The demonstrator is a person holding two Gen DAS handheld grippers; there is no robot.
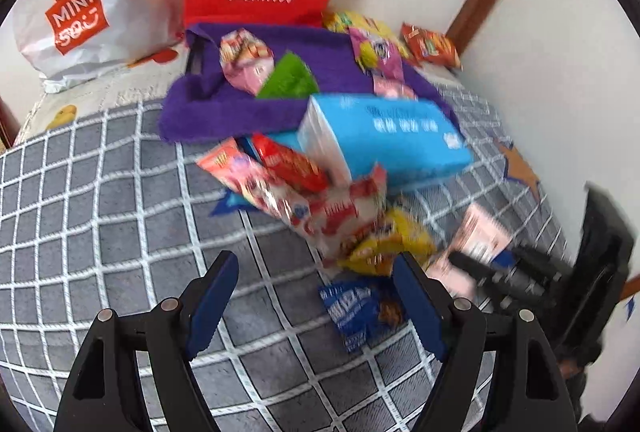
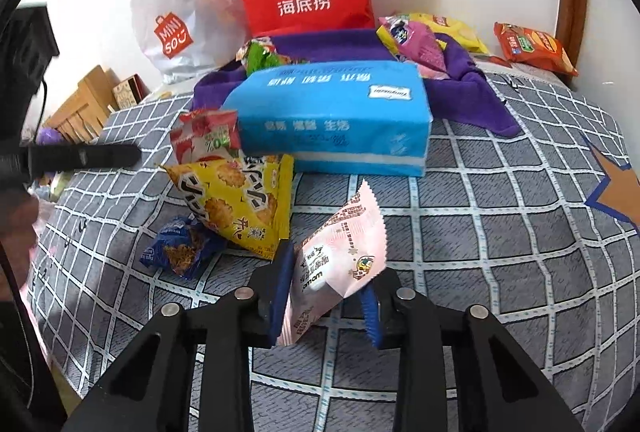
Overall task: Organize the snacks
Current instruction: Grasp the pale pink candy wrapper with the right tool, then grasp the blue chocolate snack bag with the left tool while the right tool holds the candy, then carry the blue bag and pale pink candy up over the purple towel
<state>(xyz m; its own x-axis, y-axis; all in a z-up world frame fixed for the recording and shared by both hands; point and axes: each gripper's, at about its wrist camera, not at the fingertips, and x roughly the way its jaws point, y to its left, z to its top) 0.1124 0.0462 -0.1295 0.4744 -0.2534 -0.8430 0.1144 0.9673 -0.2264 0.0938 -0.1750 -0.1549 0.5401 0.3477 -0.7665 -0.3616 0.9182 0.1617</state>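
Pick-up step in hand: right gripper [image 2: 326,288] clamped on pink snack packet [image 2: 340,252], just above the checked bedcover [image 2: 500,232]. Left gripper [image 1: 316,296] wide open, empty (near blue snack packet [image 1: 360,308]). Next, probably: lift clear, carry toward purple cloth [image 2: 472,91].

Blue tissue pack [image 2: 336,119] lies on purple towel [image 2: 472,99].

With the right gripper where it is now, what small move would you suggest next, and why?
Probably lift the right gripper a little, straight up. Its jaws are shut on the pink snack packet, which stands clear of the yellow packet and the blue tissue pack. The left gripper is open and holds nothing, so it need not wait.
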